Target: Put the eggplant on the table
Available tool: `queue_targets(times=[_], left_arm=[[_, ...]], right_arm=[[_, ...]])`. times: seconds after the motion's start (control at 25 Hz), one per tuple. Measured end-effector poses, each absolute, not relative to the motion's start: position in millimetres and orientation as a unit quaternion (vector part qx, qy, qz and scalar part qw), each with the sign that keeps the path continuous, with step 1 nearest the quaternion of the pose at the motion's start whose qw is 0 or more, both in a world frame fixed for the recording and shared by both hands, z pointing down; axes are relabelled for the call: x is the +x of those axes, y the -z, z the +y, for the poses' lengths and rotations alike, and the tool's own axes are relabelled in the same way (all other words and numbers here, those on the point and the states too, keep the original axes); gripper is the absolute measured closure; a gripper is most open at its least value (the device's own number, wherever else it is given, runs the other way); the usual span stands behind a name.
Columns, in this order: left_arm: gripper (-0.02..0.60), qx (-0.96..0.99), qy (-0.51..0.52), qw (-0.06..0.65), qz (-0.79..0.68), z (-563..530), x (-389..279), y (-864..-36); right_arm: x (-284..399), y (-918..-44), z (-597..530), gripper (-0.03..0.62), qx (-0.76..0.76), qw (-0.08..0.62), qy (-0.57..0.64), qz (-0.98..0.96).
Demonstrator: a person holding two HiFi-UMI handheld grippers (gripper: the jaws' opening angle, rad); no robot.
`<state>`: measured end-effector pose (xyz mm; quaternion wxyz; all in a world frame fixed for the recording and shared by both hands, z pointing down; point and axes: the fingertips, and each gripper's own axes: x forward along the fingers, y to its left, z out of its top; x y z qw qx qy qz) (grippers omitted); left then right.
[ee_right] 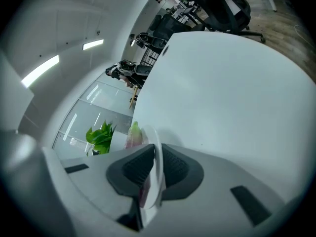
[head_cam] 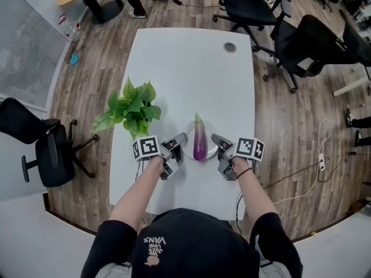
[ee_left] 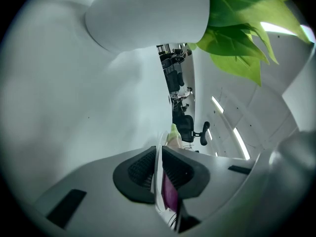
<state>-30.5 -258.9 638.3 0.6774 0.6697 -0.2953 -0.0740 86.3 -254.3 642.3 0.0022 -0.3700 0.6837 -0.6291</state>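
The left gripper (head_cam: 182,139) and right gripper (head_cam: 216,139) each clamp narrowly on opposite rims of the white plate (head_cam: 210,133), keeping it level so the eggplant (head_cam: 199,142) lying on it cannot roll, by the table's (head_cam: 191,68) near edge.

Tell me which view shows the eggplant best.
The head view: the whole eggplant lies in sight on the white plate. The left gripper view shows only a purple sliver and green tip past the plate's rim; the right gripper view shows just its pale end.
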Motion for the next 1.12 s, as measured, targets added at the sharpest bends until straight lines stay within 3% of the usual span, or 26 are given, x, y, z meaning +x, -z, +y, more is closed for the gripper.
queue_targets(times=[1.12], left_arm=[[0.557, 0.656, -0.001, 0.691, -0.304, -239, -42, -648]], right_arm=[[83, -651, -251, 0.553, -0.388, -0.046, 0.639, 0.663]])
